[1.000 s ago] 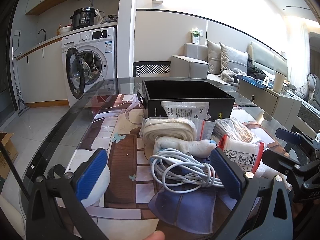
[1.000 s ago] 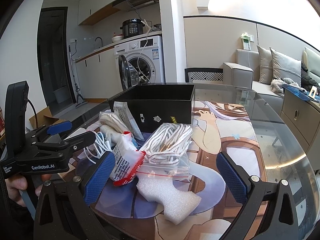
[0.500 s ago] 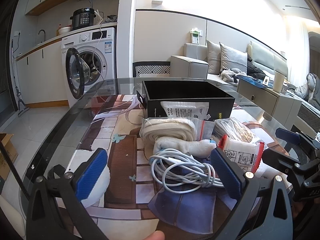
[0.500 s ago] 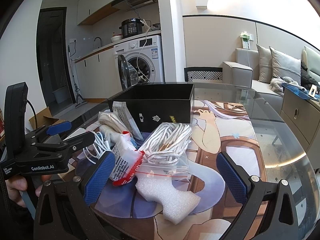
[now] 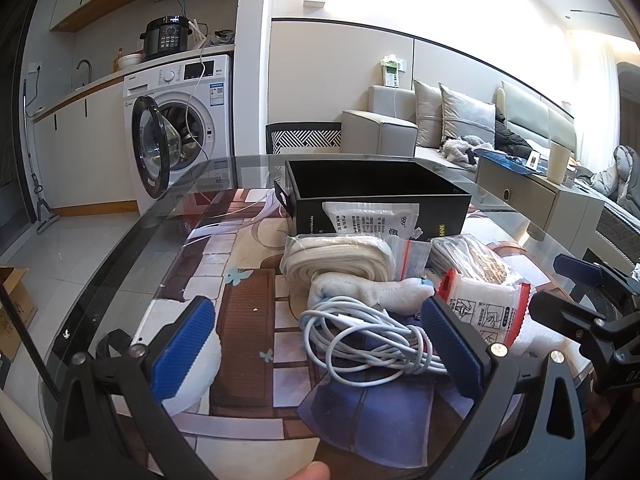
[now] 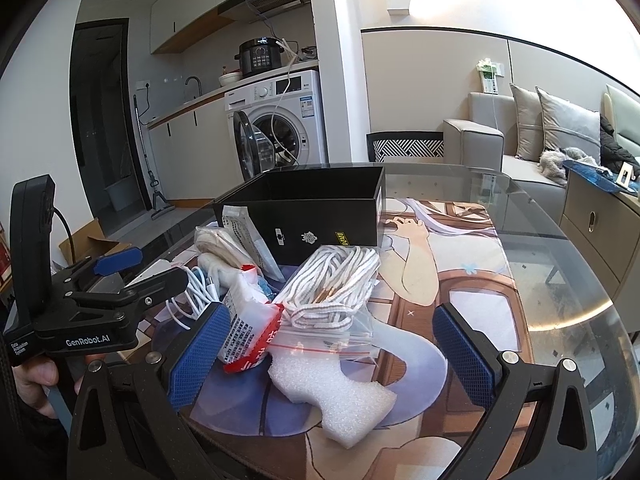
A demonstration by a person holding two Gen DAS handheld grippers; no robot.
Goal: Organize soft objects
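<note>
Items lying in a loose pile on the glass-topped table, listed left to right from the left wrist view: a coiled white charging cable sitting nearest; a flattened roll of cream bandage behind it; a white cloth bundle resting between the two; a zip bag of white cord lying beside the bandage; a red-edged white packet leaning at the right; a printed sachet propping against the black open box at the rear. A white foam piece is lying at the pile's near edge in the right wrist view. The left gripper is hovering with jaws spread wide, the cable sitting just ahead between them, untouched. The right gripper is likewise gaping, the foam and packet lying between its pads, ungripped. A printed mat is showing under the glass. A washing machine is standing open-doored behind, a sofa to the right.
</note>
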